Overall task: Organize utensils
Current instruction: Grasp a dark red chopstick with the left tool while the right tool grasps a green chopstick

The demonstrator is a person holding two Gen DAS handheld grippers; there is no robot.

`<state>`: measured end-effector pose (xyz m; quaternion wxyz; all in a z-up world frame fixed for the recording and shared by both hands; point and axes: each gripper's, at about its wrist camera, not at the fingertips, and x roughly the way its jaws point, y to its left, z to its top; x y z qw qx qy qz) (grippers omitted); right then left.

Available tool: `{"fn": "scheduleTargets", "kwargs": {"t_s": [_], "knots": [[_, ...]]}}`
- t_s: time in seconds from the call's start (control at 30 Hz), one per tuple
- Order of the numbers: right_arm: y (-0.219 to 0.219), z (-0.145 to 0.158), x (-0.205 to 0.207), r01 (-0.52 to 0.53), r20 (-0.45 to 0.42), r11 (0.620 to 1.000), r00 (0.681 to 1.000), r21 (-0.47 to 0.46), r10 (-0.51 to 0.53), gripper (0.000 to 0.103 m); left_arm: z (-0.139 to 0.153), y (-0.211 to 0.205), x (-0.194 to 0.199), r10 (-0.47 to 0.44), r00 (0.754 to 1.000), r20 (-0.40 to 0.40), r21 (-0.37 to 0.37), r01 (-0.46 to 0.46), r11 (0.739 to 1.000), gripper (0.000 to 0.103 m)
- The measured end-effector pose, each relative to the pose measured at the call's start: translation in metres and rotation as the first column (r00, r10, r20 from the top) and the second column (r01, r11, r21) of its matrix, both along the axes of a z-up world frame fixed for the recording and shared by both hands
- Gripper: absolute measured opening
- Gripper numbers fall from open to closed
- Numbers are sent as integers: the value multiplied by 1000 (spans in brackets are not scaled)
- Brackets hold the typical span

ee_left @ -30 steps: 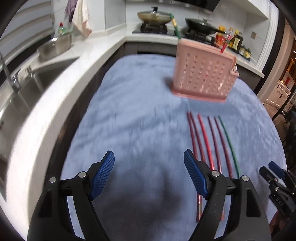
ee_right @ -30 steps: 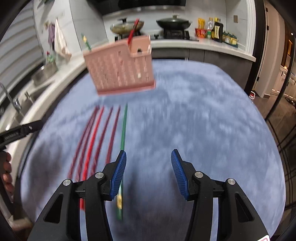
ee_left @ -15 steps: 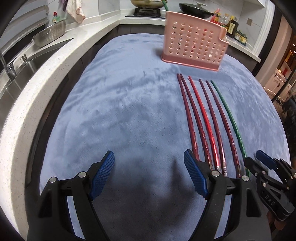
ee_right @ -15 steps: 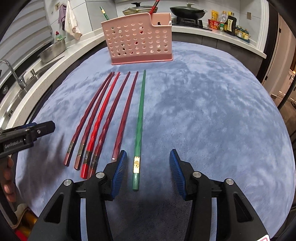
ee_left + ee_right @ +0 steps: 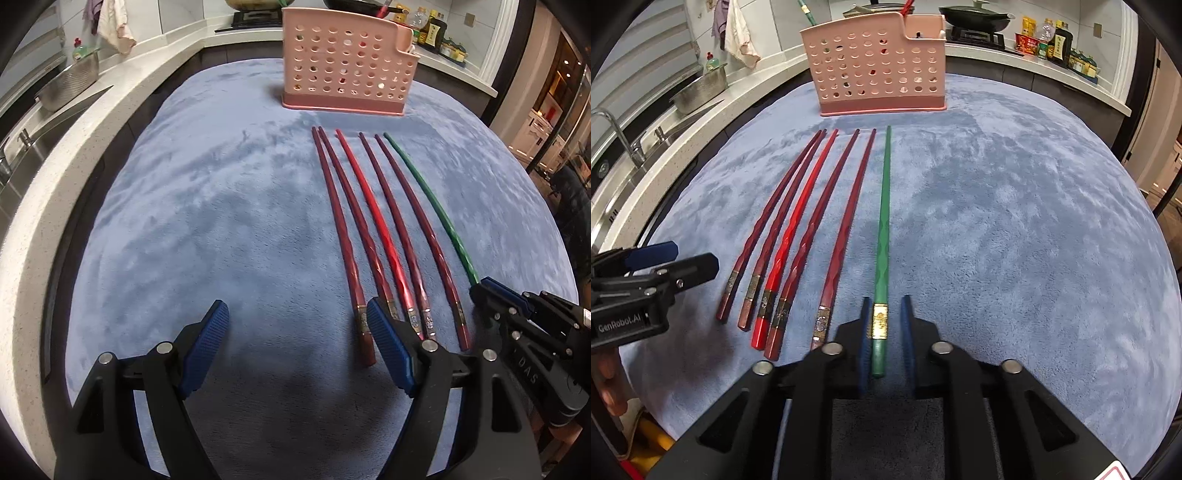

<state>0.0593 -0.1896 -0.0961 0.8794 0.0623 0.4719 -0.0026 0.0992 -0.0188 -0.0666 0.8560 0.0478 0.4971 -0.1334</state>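
We are looking down at a blue cloth (image 5: 1015, 206) spread over the table; six chopsticks are lying on it in a row, tips pointing toward the pink perforated holder (image 5: 882, 70) standing at the far edge. The right gripper (image 5: 884, 332) has just been closing — its blue pads are now pressing on the thick end of the green chopstick (image 5: 884, 221), the rightmost of the row, still lying flat on the cloth. The five red chopsticks (image 5: 798, 229) are resting just to its left; the left gripper (image 5: 295, 354) is hovering near their thick ends with its jaws standing wide and nothing between them — its right finger (image 5: 391, 350) is overlapping the butt ends in its own view.
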Motion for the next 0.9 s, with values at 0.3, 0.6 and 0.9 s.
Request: {"fn": "scheduleTargets", "kwargs": {"t_s": [0.3, 0.6, 0.9], "knots": [[-1, 1, -1, 1, 1, 1000, 1000, -8, -1, 7, -13, -6, 3, -34, 997, -66, -23, 33, 999, 65], [1, 1, -1, -1, -1, 1000, 1000, -12, 1, 7, -19, -9, 6, -35, 997, -73, -13, 34, 999, 52], [1, 1, -1, -1, 0, 1000, 1000, -12, 1, 7, -17, -5, 9, -20, 998, -67, -34, 17, 999, 19]]}}
